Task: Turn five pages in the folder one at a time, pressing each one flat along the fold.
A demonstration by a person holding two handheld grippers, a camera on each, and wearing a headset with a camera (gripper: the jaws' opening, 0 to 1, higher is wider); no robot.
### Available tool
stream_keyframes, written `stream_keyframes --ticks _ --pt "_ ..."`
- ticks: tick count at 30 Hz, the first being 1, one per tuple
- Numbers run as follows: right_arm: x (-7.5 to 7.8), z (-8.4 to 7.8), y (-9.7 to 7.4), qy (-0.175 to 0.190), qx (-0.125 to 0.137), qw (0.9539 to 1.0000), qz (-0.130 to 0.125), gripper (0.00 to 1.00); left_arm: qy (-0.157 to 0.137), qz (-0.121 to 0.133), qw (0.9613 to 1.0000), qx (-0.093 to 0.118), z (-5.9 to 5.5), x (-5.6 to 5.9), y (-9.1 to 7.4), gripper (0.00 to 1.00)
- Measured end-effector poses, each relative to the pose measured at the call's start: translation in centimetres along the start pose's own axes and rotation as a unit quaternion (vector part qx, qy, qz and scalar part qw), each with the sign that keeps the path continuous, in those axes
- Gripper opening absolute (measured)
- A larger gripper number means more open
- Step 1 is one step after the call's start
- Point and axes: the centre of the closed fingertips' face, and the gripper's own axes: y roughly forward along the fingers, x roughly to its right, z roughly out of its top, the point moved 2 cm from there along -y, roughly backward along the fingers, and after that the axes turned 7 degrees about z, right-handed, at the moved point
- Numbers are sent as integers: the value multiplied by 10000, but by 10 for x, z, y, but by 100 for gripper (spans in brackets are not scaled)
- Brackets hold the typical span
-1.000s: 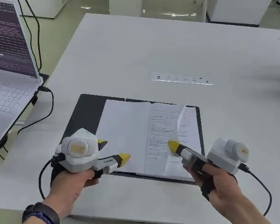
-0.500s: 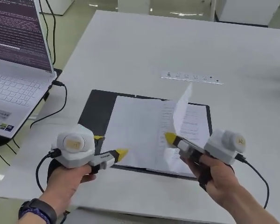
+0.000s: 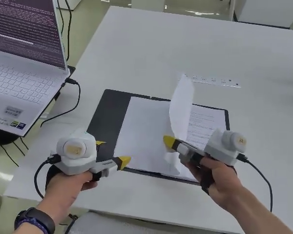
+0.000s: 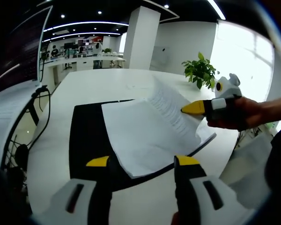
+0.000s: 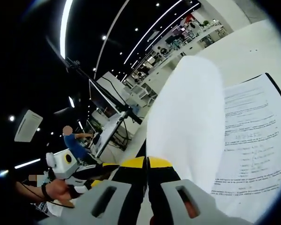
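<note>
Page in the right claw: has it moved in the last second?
Yes. The page has swung up and left toward the fold, its top now beyond the folder.

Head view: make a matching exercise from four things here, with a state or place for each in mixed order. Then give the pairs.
Things
1. page
2. left gripper
3. laptop
4. power strip

States or places
A. open, holding nothing
B. lying beyond the folder
C. lifted, pinched in the right gripper
D. screen up, left of the folder

Pairs: 1-C; 2-A; 3-D; 4-B
</note>
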Motion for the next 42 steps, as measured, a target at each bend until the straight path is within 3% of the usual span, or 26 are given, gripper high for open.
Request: stream_keyframes --ticks 6,11,20,22,25,42 --pt "-7 -9 18 -15 -209 9997 129 0 -57 85 9999 -5 -3 -10 -6 53" --pt "-11 -15 31 26 -371 9990 229 0 -59 188 9998 -44 -6 -17 -11 47" --pt "-15 -23 54 75 -558 9977 389 0 -423 243 9988 -4 -11 -28 -15 48" --pt "-17 -27 60 80 -621 9972 420 0 -526 205 9983 129 -8 -28 -16 48" --pt "-18 -33 67 116 -710 9965 430 0 -591 202 9979 141 -8 -30 -17 50" --pt "9 -65 93 485 -1097 9927 110 0 -614 160 9980 74 -15 -39 -22 59"
